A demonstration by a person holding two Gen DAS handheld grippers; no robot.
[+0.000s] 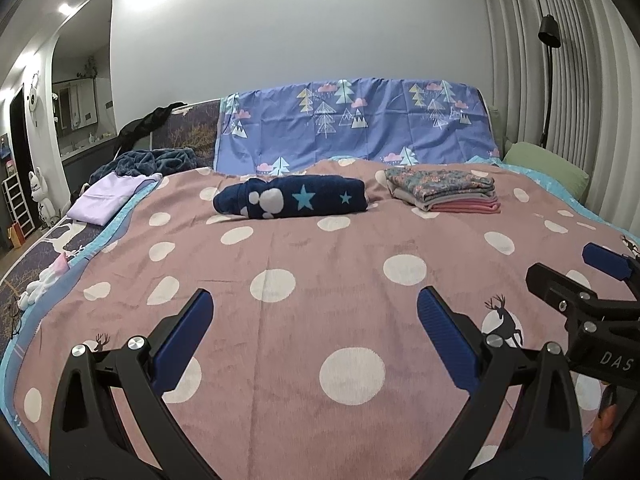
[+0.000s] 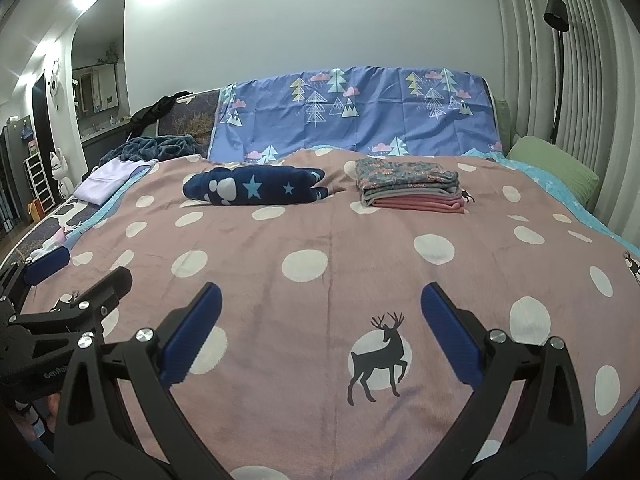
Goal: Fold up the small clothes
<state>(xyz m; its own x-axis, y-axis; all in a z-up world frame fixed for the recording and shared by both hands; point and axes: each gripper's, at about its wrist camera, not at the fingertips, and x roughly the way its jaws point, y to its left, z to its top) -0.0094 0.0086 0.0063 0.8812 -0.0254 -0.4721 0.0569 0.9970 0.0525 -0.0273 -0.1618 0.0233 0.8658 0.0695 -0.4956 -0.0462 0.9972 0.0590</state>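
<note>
Both tongs, left (image 1: 314, 334) and right (image 2: 320, 334), hover wide and empty over the pink polka-dot bedspread (image 2: 320, 248). At twelve o'clock lies a rolled navy star-print fleece garment (image 1: 292, 200), beside a folded stack of floral and pink clothes (image 1: 452, 192) at one o'clock. Judging by this, the step is fetching; next calls for reaching forward to the navy piece.

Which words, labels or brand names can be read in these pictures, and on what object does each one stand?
"DAS": white letters on the black body of the right gripper, cut off by the picture's edge.
"GenRob": white letters on the black body of the left gripper, cut off too.
Nothing else is readable; the polka-dot blanket bears only pictures.
</note>
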